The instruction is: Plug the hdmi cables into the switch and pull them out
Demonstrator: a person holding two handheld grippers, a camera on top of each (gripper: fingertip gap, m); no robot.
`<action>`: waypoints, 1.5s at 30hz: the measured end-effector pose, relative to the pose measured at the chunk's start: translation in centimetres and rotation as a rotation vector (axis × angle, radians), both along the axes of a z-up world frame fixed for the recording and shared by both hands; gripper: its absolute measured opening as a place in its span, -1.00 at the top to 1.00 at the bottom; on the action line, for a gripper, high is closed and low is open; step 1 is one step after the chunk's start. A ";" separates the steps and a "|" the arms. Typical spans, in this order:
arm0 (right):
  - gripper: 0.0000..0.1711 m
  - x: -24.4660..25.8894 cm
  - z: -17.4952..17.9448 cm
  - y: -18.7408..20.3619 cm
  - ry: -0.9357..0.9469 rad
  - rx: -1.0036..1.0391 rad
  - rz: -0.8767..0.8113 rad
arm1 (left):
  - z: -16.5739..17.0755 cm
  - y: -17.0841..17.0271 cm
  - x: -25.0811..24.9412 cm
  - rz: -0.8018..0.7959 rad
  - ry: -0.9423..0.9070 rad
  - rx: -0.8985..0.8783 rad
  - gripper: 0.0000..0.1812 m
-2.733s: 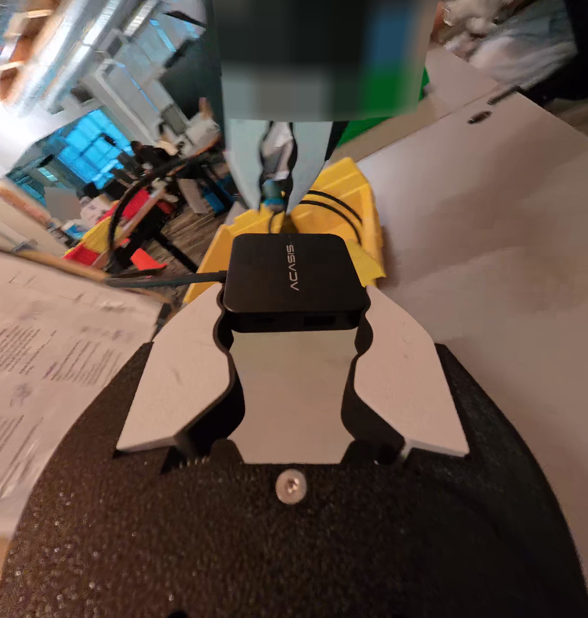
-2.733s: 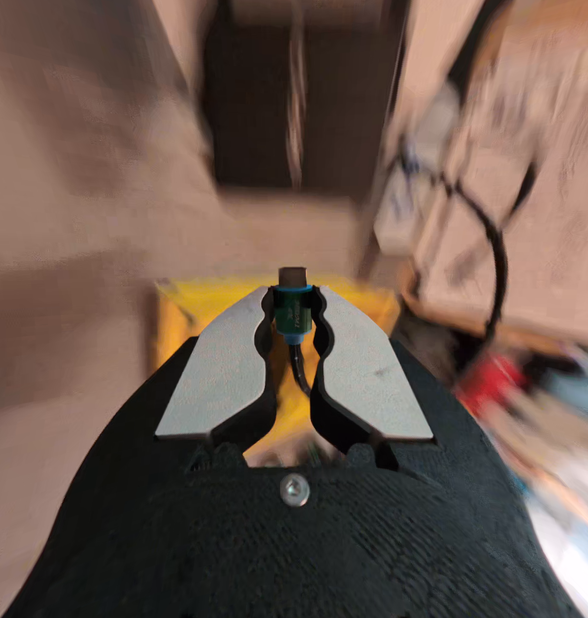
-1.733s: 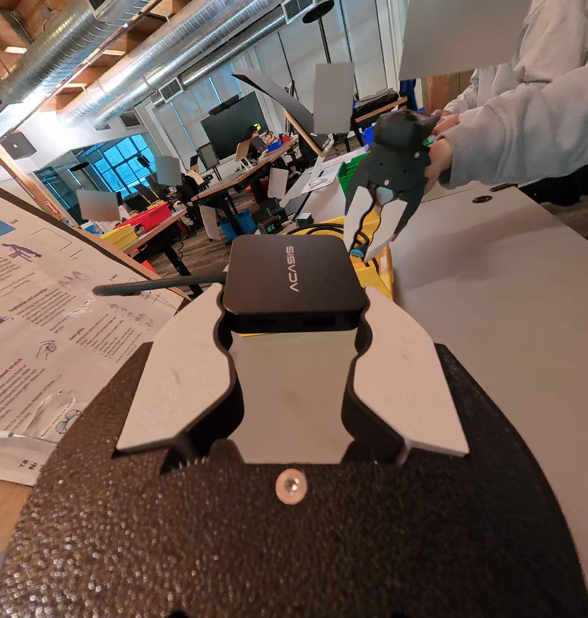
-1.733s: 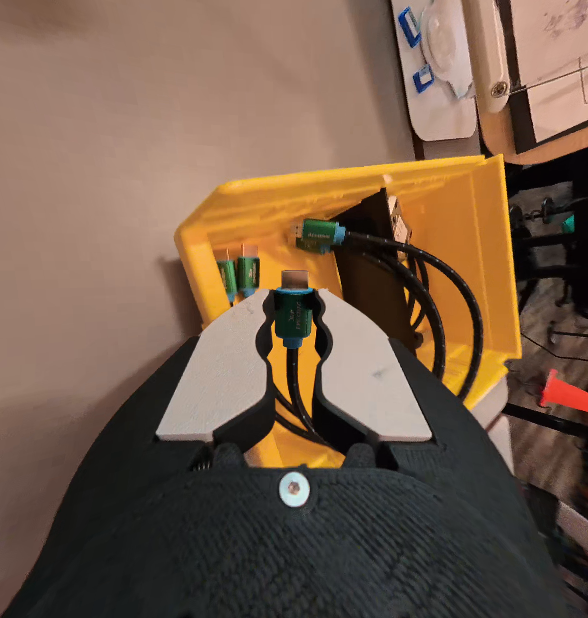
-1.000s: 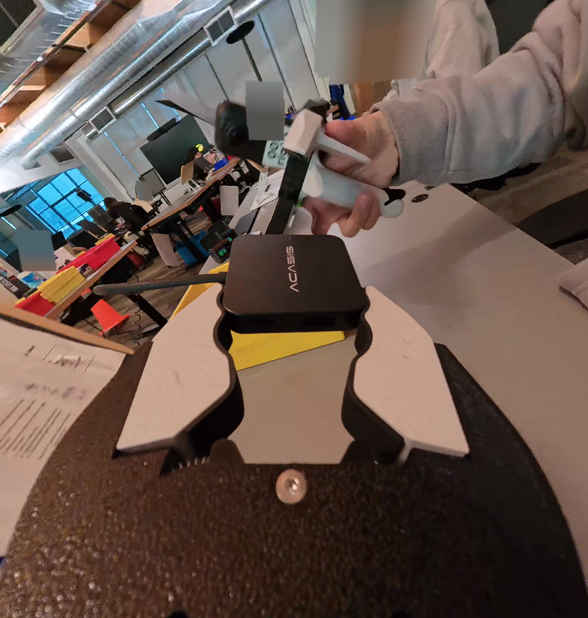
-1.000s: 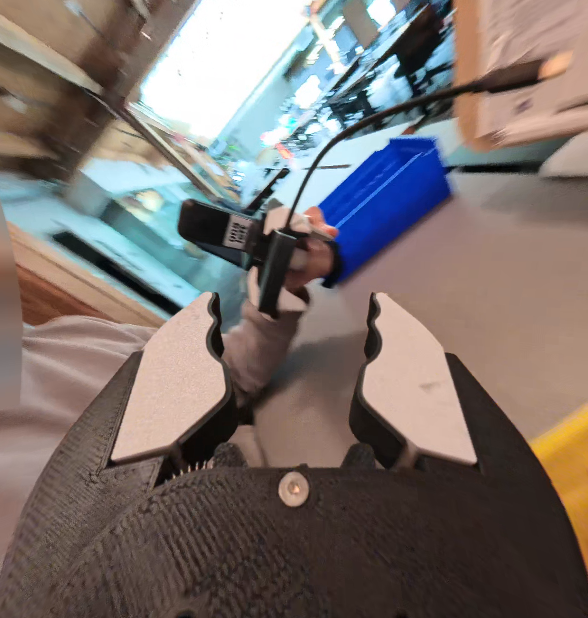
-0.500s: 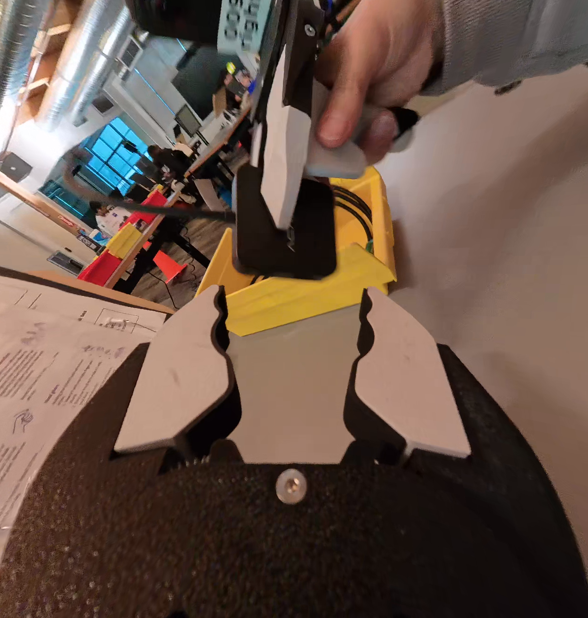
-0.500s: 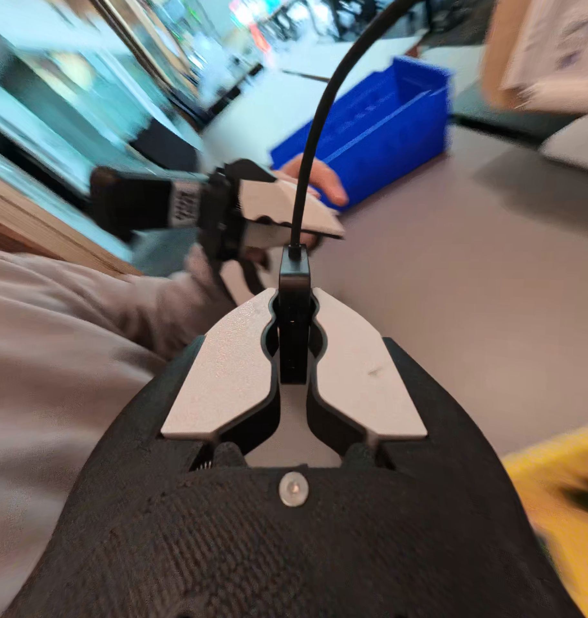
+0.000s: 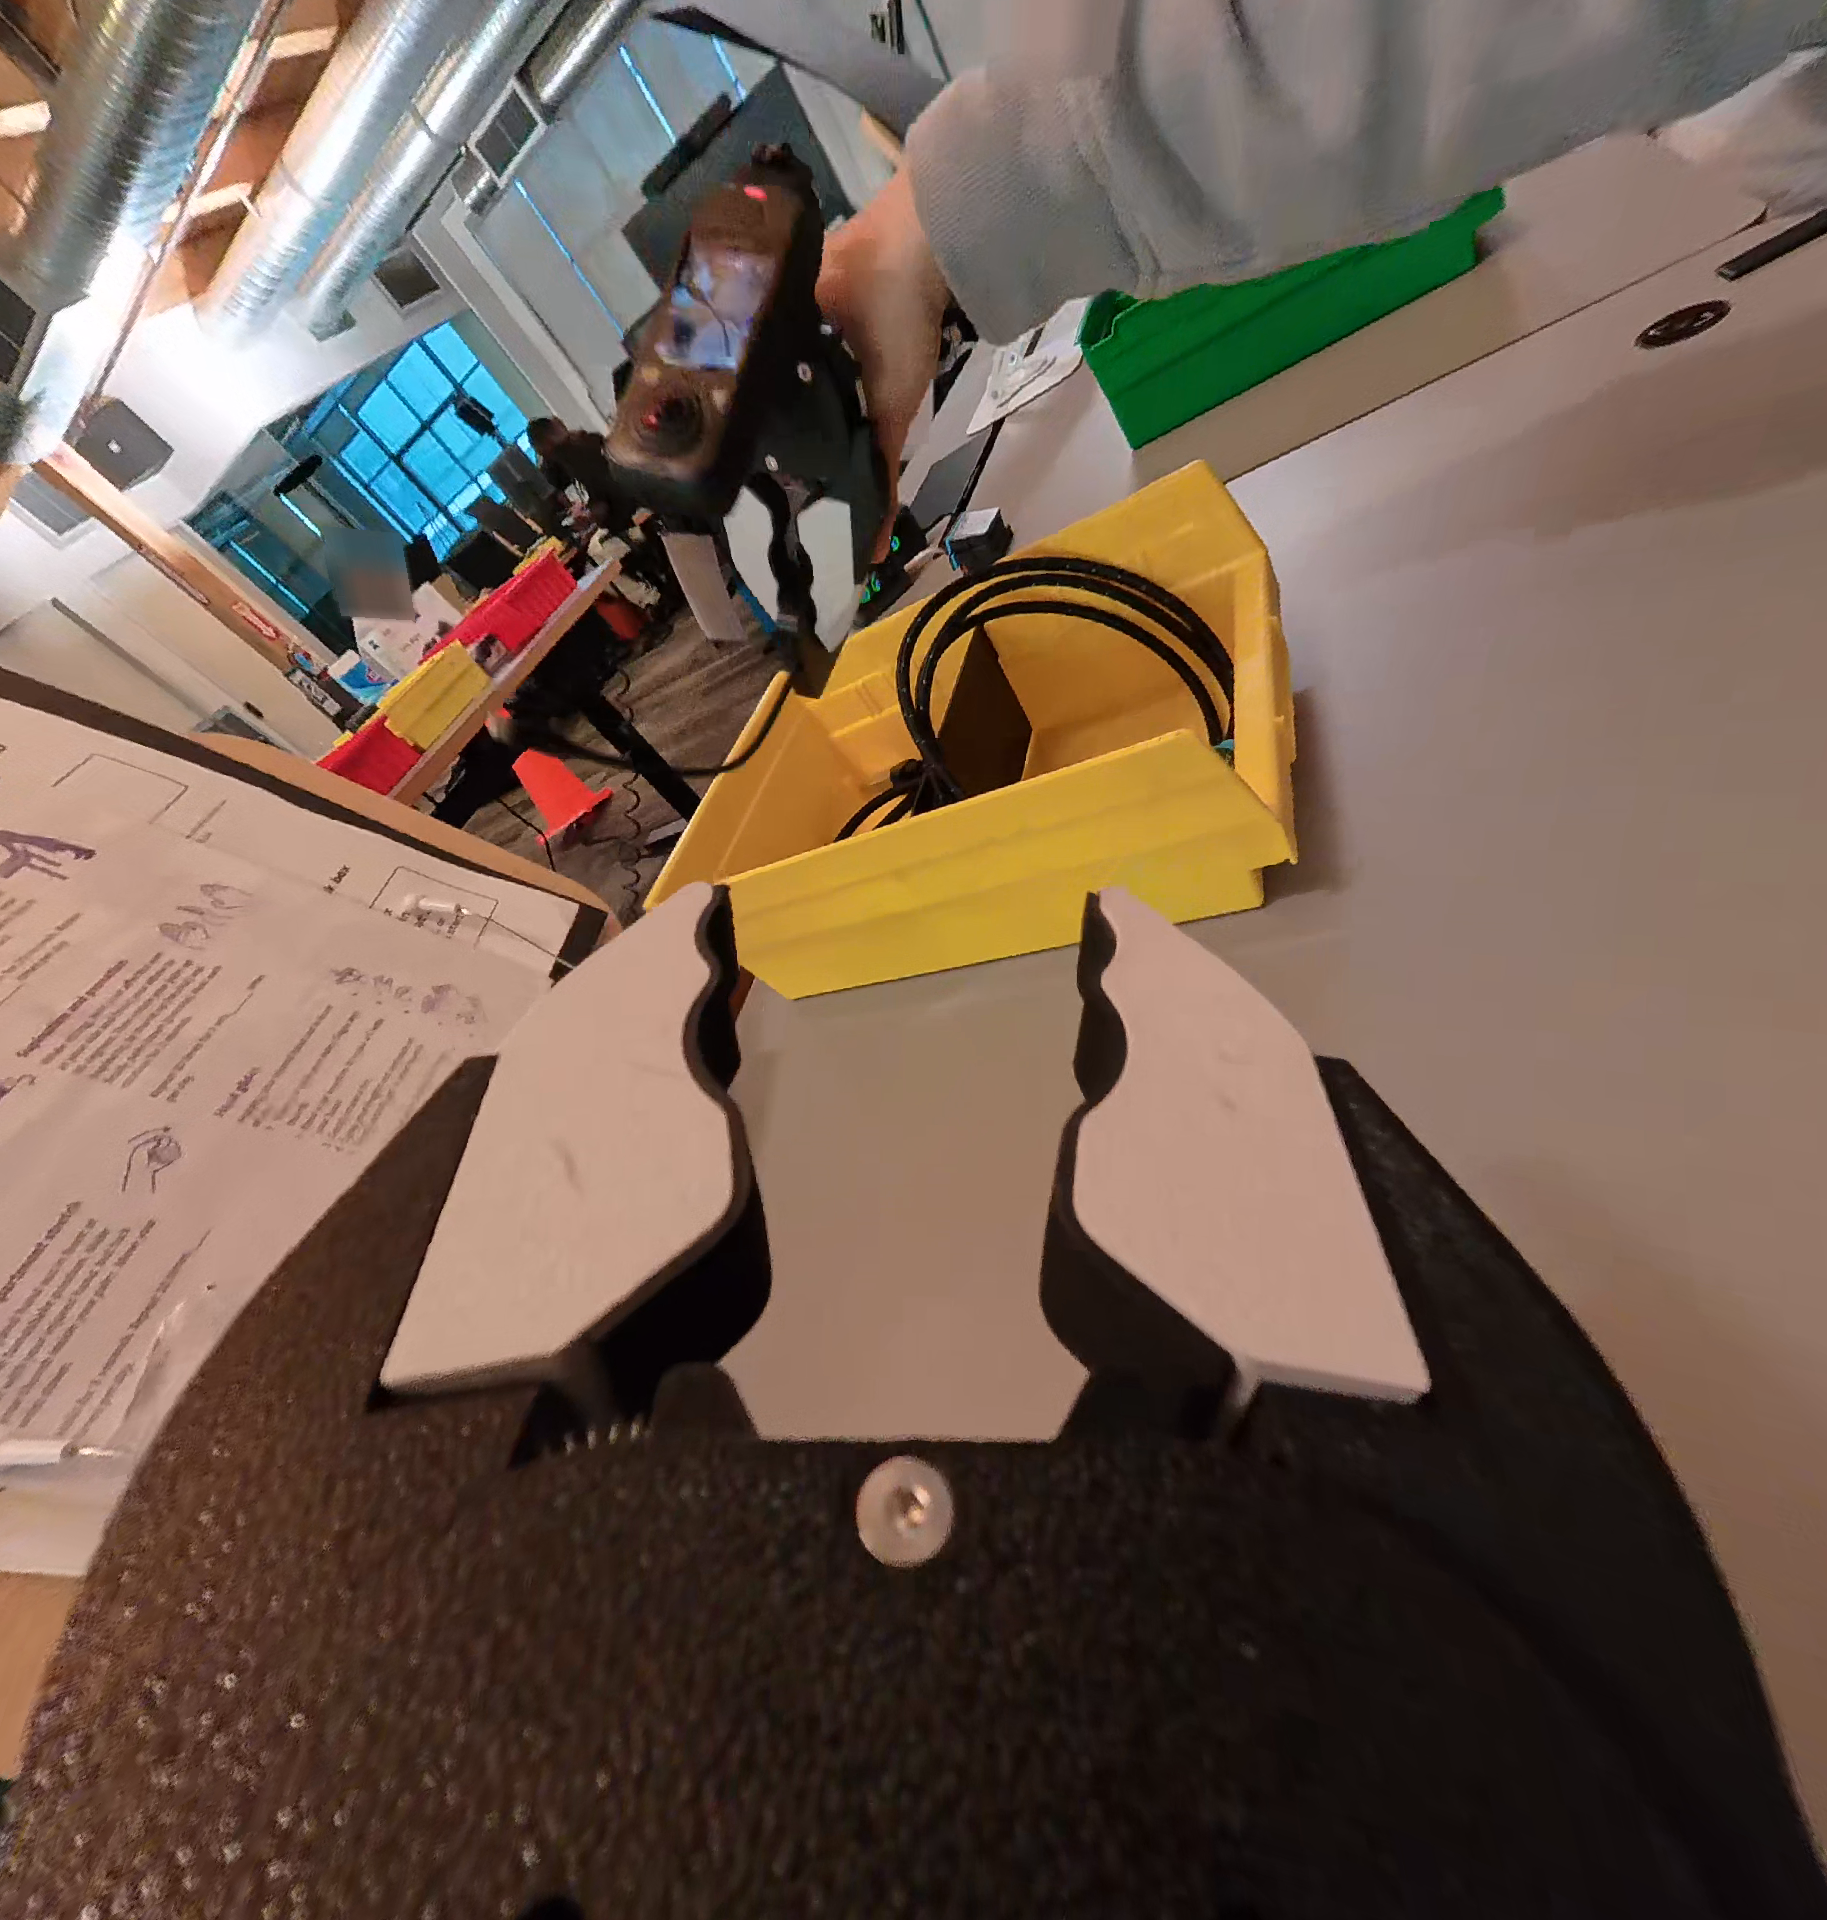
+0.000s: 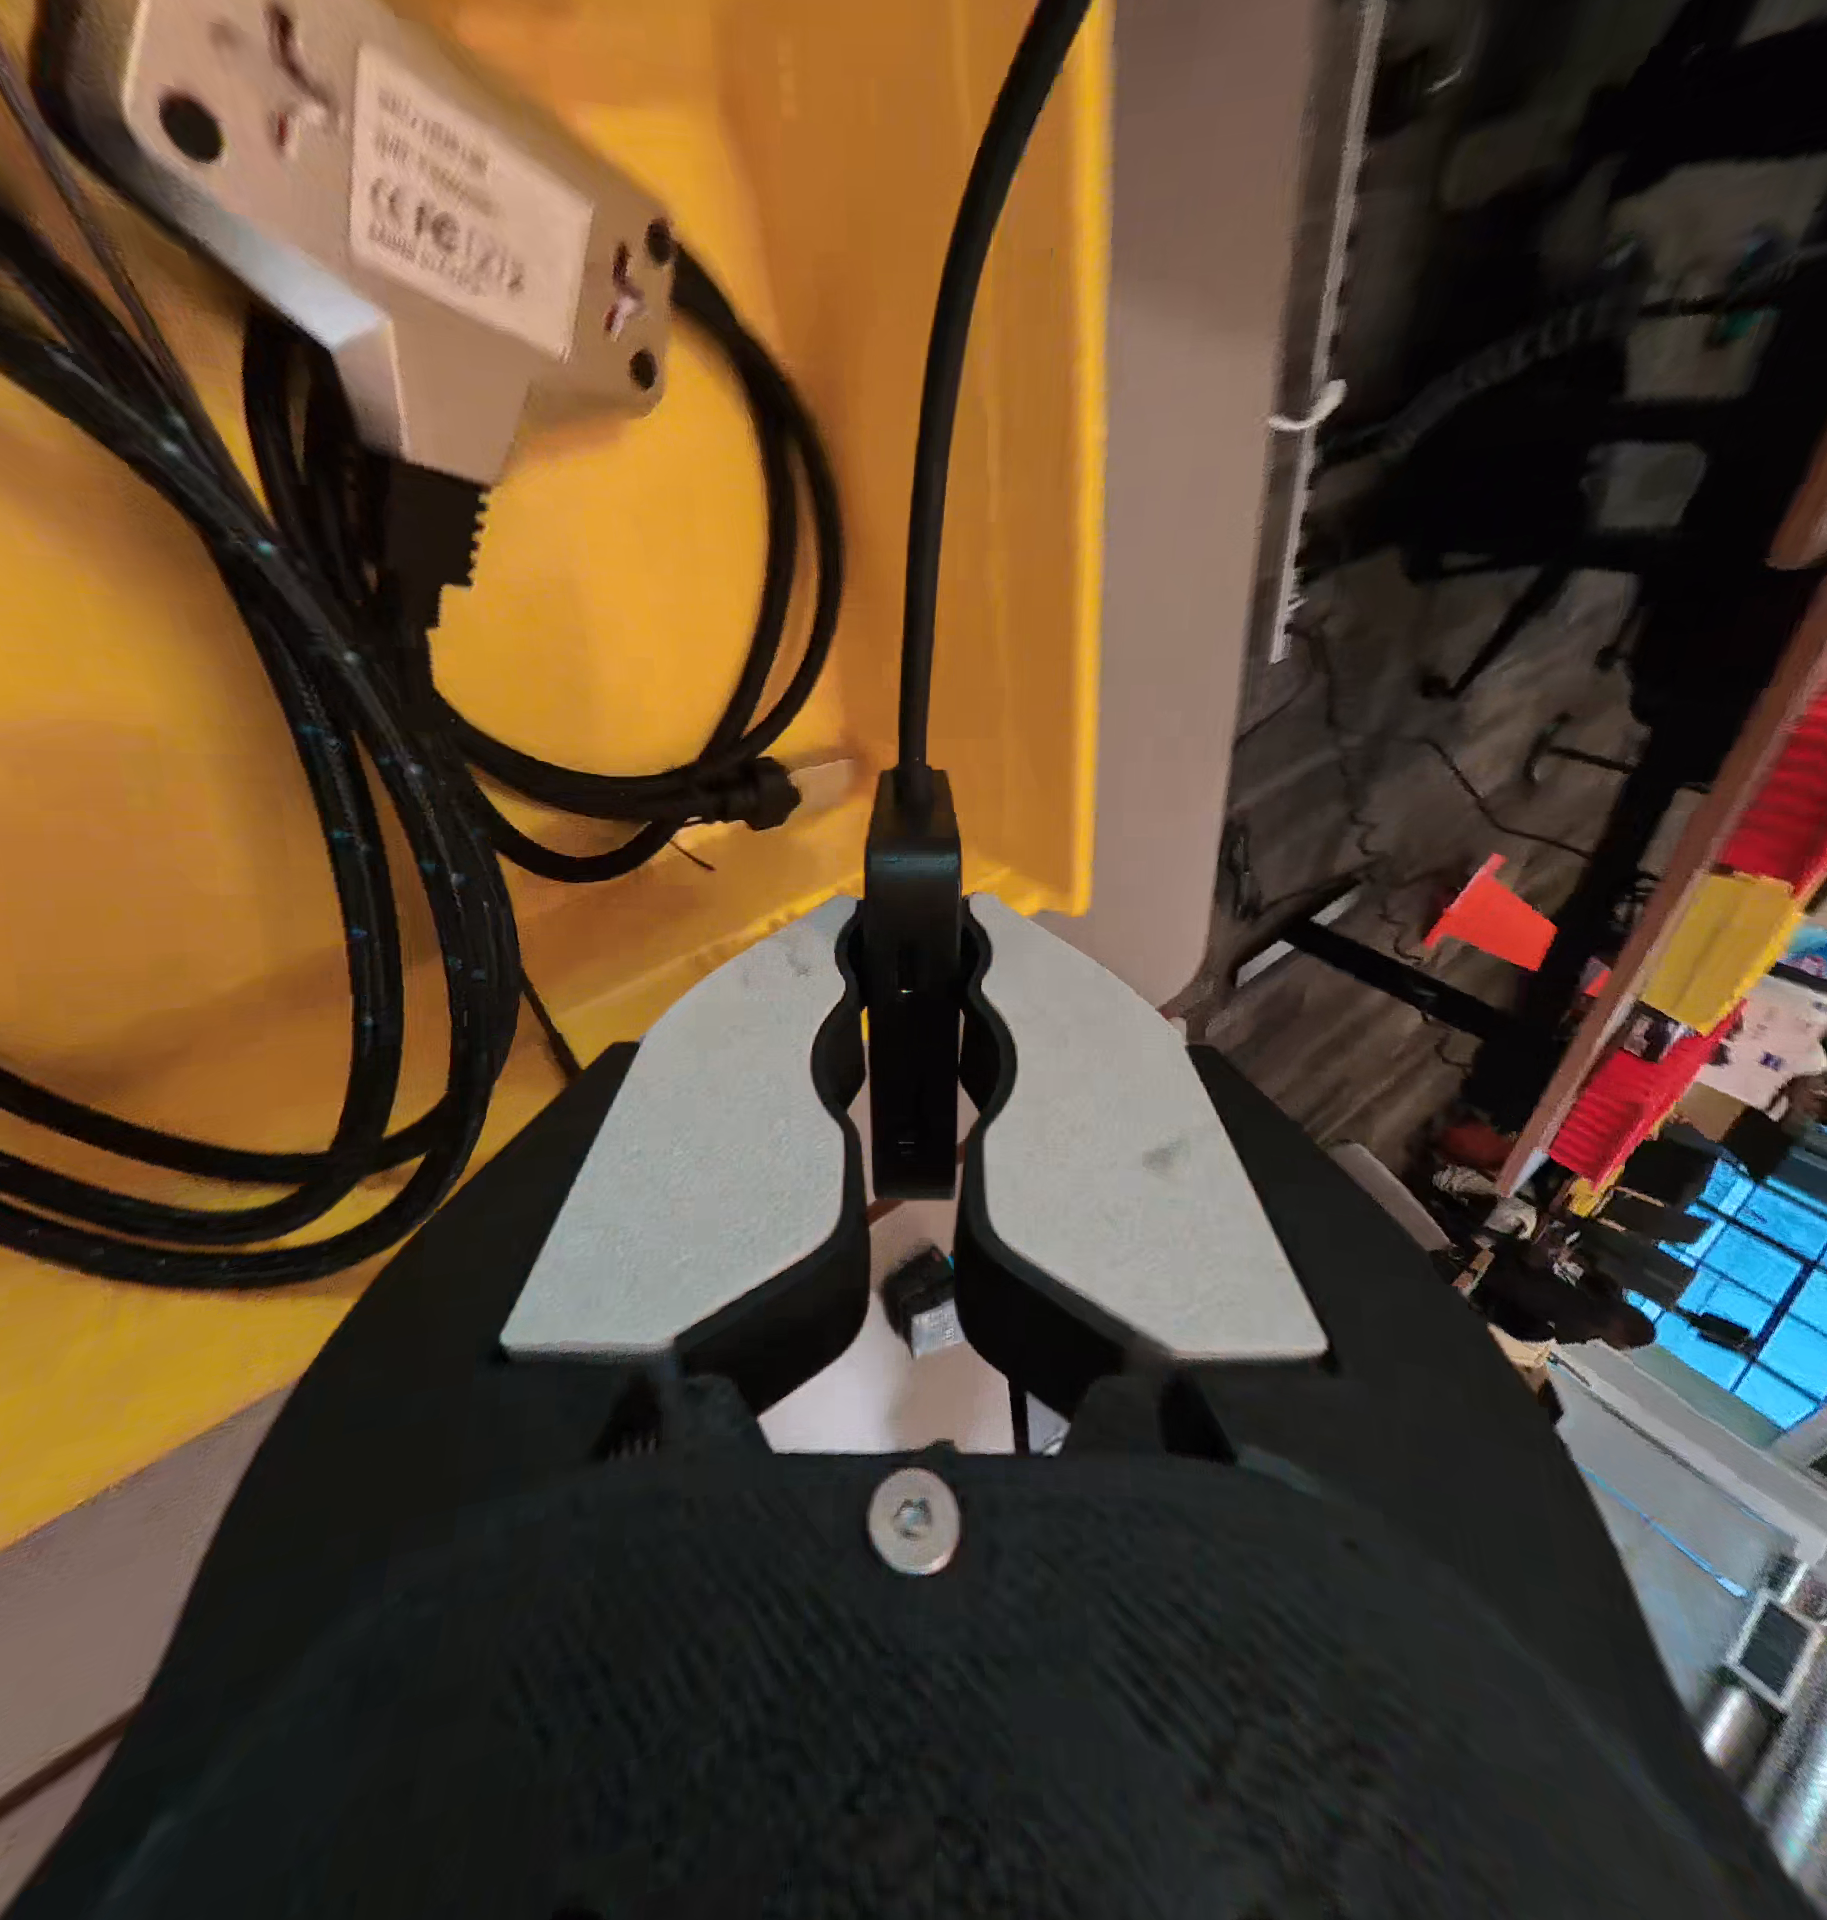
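My right gripper is shut on the black switch, held edge-on, with its thin black lead running up out of view. It hangs over the yellow bin, where black braided HDMI cables lie coiled next to a grey boxy adapter. My left gripper is open and empty, low over the table just short of the yellow bin. The left wrist view shows the cables in the bin and the right gripper, held by a hand, at the bin's far left corner.
A printed paper sheet on a board lies at my left. A green bin stands at the back of the grey table. A small black plug shows through the gap under the right fingers. The table edge and floor lie beyond the bin.
The switch went from my left gripper to my right one. The left gripper opened and lowered toward the table; the right one swung over the yellow bin holding the switch.
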State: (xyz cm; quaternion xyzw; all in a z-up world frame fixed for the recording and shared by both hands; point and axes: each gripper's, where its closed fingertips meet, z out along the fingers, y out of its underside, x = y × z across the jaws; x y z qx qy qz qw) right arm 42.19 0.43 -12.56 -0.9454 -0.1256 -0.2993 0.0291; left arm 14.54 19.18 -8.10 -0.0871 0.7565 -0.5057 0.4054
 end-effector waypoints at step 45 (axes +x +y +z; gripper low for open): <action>0.18 -16.0 3.9 -13.6 -0.155 1.536 -0.547 | -10.1 -10.0 9.3 0.792 0.421 -0.345 0.80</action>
